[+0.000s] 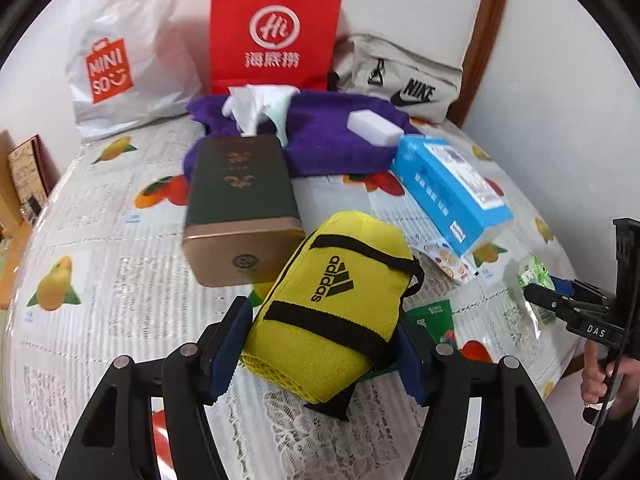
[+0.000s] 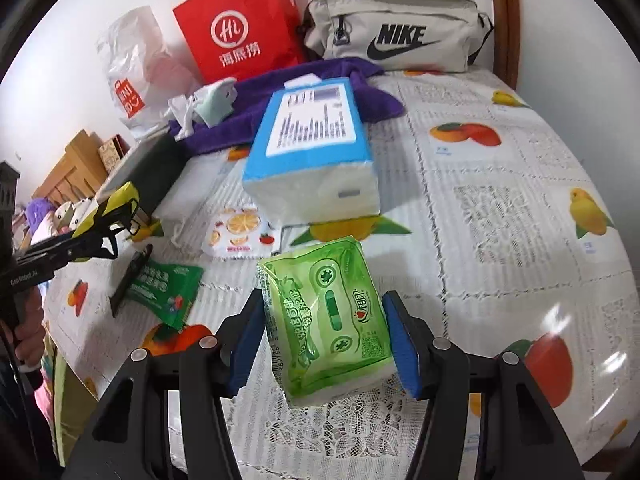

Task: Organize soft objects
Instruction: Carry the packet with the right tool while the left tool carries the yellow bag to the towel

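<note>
My left gripper [image 1: 320,344] is shut on a yellow Adidas pouch [image 1: 332,312] and holds it above the table. My right gripper [image 2: 324,340] is shut on a green tissue pack [image 2: 328,320], also lifted. The right gripper with the green pack [image 1: 534,280] shows at the right edge of the left wrist view. The left gripper with the yellow pouch [image 2: 120,204] shows at the left of the right wrist view. A purple towel [image 1: 332,136] lies at the back with a white sponge block [image 1: 374,126] on it. A blue tissue pack [image 2: 312,144] lies mid-table.
A dark tissue box [image 1: 240,208] with white tissue sticking out lies left of centre. A red paper bag [image 1: 276,32], a white Miniso bag [image 1: 120,60] and a beige Nike bag [image 2: 396,36] stand at the back wall. A green sachet [image 2: 164,292] and a fruit-print packet [image 2: 240,232] lie on the tablecloth.
</note>
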`<state>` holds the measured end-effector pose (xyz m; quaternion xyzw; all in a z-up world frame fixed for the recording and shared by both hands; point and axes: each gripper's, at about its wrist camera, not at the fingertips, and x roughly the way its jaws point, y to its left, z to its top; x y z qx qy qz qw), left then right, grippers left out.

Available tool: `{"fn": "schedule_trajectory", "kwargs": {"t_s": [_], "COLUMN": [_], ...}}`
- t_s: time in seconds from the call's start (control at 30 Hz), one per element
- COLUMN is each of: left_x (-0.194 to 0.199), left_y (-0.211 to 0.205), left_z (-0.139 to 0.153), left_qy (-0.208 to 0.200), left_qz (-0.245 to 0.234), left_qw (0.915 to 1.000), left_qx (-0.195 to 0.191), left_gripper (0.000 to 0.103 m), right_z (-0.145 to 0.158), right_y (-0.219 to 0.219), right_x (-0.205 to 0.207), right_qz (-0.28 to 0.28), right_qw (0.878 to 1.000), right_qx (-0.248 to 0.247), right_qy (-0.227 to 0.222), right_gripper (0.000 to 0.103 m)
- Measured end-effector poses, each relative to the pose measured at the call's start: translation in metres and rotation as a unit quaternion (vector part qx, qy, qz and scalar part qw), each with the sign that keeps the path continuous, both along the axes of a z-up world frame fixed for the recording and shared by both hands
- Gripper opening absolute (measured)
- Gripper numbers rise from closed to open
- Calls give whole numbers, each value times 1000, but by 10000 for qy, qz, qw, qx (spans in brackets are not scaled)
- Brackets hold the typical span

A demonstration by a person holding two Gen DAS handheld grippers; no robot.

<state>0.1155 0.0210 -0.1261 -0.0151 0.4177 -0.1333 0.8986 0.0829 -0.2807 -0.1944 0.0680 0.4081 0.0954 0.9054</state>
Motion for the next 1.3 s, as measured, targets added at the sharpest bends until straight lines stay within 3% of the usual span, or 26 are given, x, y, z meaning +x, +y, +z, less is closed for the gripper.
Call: {"fn": "schedule_trajectory", "kwargs": {"t_s": [0.1,0.17,0.33,0.6,0.93,1.3], "left_x": [-4,-5,-2,0,6,35], "left_y": [5,11,18,20,31,29], "left_z": [9,15,19,14,39,70], "left_qy": [-62,-92,-127,-89,-287,-562], "left_qz": [108,187,287,225,419,470], "left_qw": [9999,9996,9992,9995,9979,9960], "left_qx": [-82,-169,-228,-204,-412,-514], "left_gripper": [62,51,44,28,27,27], "right_z": [14,24,41,40,60,103], "right_y": [0,1,6,13,13,23], "right_x": [-6,-8,-4,1,8,46], "right_qz": [18,47,122,248,238,423], "right_qw": [9998,9995,9989,9990,9983,9945], "right_qx": [18,40,-21,-9,-71,-232], "right_qy": [-203,-313,-443,-375,-520,-927], "right_gripper": [58,58,58,58,58,58]}}
